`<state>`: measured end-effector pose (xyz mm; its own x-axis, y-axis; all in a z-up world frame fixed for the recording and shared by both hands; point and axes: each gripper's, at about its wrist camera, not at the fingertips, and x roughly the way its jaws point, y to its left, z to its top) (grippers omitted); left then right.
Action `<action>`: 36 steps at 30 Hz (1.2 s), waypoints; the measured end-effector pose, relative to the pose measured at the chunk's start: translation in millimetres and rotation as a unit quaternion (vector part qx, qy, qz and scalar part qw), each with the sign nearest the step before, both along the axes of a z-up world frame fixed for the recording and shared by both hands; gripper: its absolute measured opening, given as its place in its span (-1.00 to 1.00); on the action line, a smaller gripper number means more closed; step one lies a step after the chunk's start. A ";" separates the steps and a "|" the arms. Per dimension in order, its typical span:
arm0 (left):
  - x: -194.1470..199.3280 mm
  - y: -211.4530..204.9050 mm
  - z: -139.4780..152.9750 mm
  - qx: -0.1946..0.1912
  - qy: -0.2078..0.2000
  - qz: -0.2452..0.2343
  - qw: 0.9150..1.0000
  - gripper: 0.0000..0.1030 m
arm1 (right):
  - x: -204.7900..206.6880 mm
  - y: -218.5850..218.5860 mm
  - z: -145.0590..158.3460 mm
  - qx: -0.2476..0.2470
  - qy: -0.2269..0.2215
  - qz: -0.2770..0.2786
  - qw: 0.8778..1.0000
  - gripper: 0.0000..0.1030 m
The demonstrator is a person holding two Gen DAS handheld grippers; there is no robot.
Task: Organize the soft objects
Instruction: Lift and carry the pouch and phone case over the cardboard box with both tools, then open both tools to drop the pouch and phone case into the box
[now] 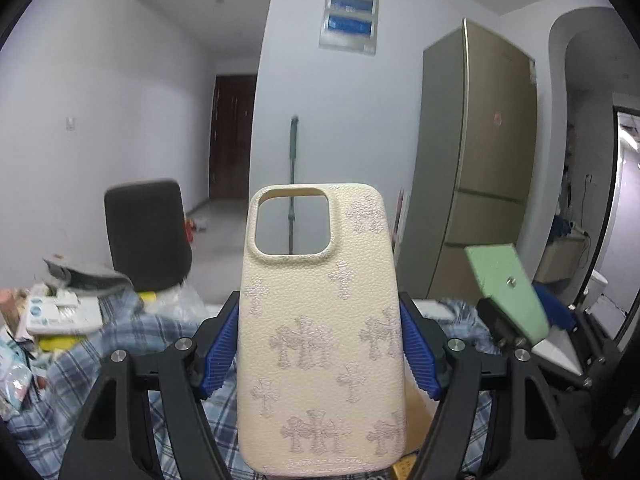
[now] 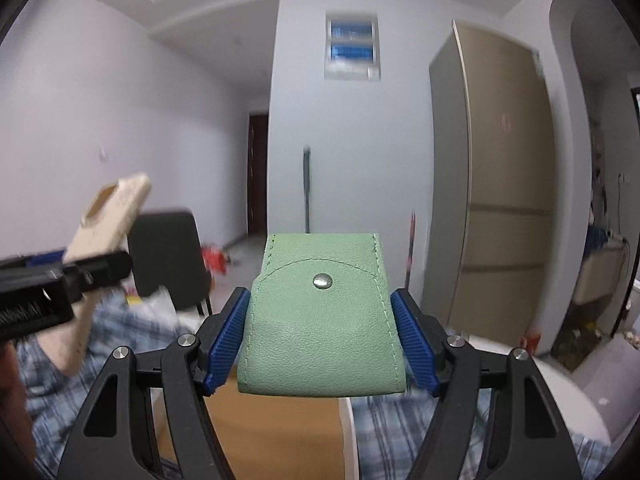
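My left gripper (image 1: 320, 344) is shut on a cream phone case (image 1: 320, 332) with pale cross patterns, held upright with its camera cutout at the top. Its blue pads (image 1: 222, 344) press on both long sides. In the right wrist view the same phone case (image 2: 110, 220) shows at the left, tilted. My right gripper (image 2: 320, 332) is shut on a green leather pouch (image 2: 320, 320) with a metal snap, clamped by its two sides. That green pouch (image 1: 506, 288) also appears at the right of the left wrist view. Both are lifted above the table.
A plaid blue cloth (image 1: 120, 344) covers the table, with boxes and packets (image 1: 56, 312) piled at its left. A dark chair (image 1: 146, 232) stands behind. A brown cardboard surface (image 2: 276, 432) lies below the pouch. A tall beige fridge (image 1: 480, 168) and a mop handle (image 1: 293, 168) stand further back.
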<state>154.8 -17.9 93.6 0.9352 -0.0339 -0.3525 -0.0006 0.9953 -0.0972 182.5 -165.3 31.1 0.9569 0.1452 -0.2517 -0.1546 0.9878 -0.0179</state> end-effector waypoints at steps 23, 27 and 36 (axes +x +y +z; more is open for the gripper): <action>105.6 9.0 -155.3 -0.041 0.262 -0.044 0.963 0.46 | 65.4 19.1 -126.4 -0.037 0.268 0.046 0.962 0.36; 112.3 17.1 -163.9 -0.061 0.272 -0.041 0.960 0.47 | 69.0 20.2 -125.8 -0.050 0.263 0.036 0.963 0.54; 102.8 10.6 -145.5 -0.029 0.232 -0.036 0.972 0.69 | 64.1 18.6 -112.8 -0.046 0.246 0.039 0.967 0.75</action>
